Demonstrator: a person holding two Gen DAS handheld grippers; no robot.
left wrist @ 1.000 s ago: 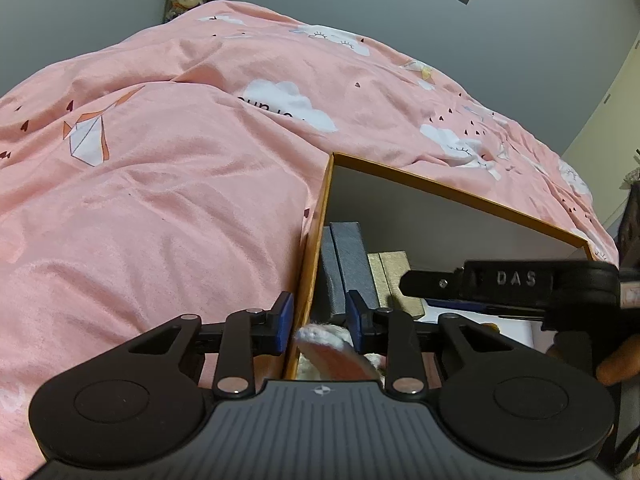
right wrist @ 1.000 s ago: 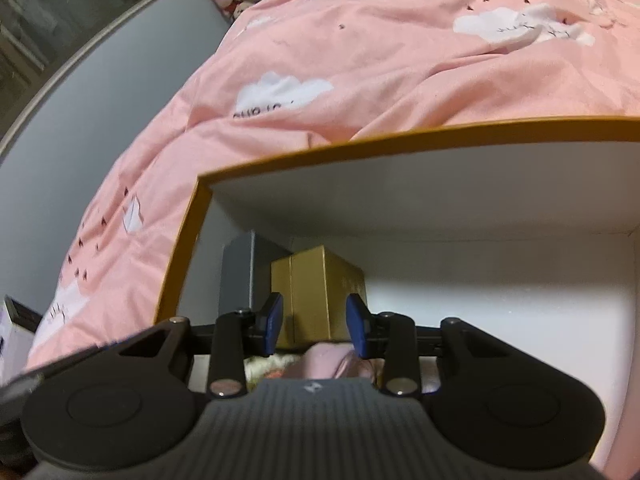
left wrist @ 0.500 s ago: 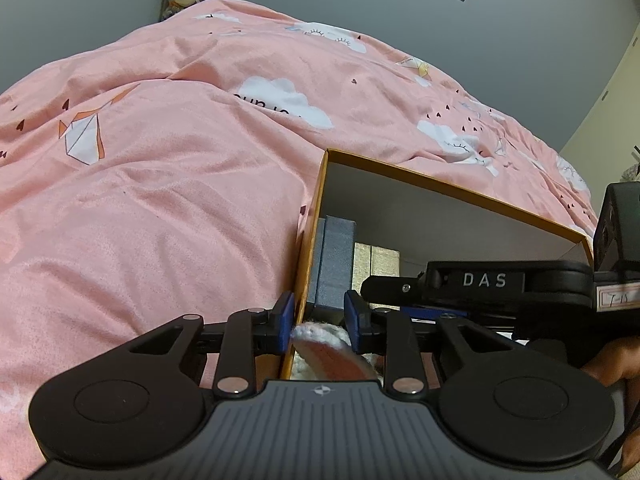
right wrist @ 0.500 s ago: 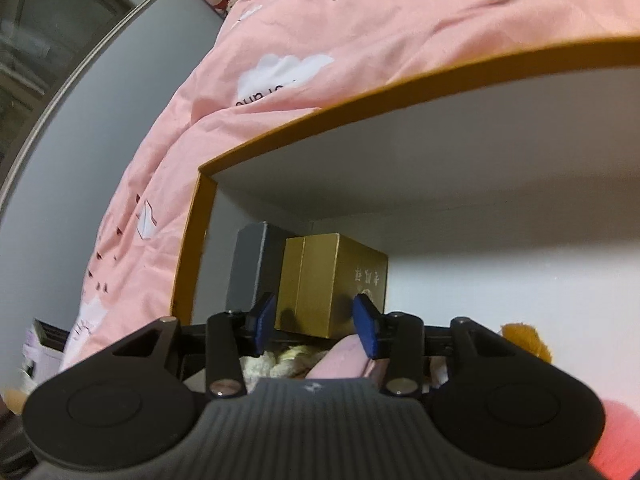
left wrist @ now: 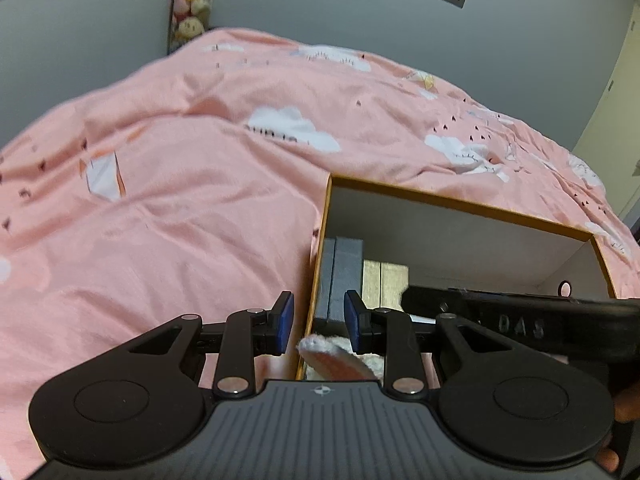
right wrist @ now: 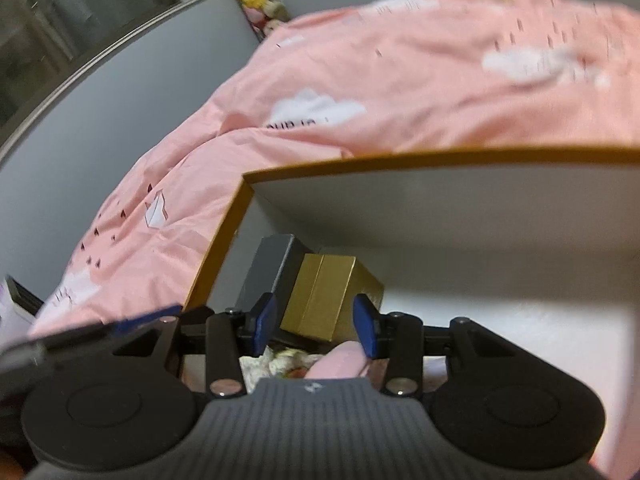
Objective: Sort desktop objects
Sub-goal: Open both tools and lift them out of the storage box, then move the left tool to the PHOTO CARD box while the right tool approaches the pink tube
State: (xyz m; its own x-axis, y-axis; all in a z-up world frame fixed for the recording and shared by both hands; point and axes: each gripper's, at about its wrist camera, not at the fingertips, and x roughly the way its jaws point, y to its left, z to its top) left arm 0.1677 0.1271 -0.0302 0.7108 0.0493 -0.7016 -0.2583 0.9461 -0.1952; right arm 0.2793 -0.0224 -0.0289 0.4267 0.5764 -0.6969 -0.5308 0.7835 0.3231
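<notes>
An open box with an orange rim (left wrist: 460,202) and white inner walls lies on the pink bedding; it also shows in the right wrist view (right wrist: 400,164). Inside stand a grey box (left wrist: 344,268) (right wrist: 276,272) and a gold box (left wrist: 384,280) (right wrist: 332,296). A white and pink plush ear (left wrist: 336,360) lies below my left gripper (left wrist: 318,322), which is open astride the box's left wall. My right gripper (right wrist: 314,322) is open over the box, with a pink plush part (right wrist: 340,362) and a cream plush (right wrist: 276,362) beneath it. The right gripper's black body (left wrist: 520,320) crosses the left wrist view.
A pink quilt with white clouds (left wrist: 180,200) surrounds the box. Grey walls rise behind. A strip of soft toys (left wrist: 192,4) hangs in the far corner. A white item (right wrist: 12,308) sits at the far left edge of the right wrist view.
Both grippers have opened wider and pulled back and up from the box. The right gripper view has swung, so more bedding and wall show above the box rim.
</notes>
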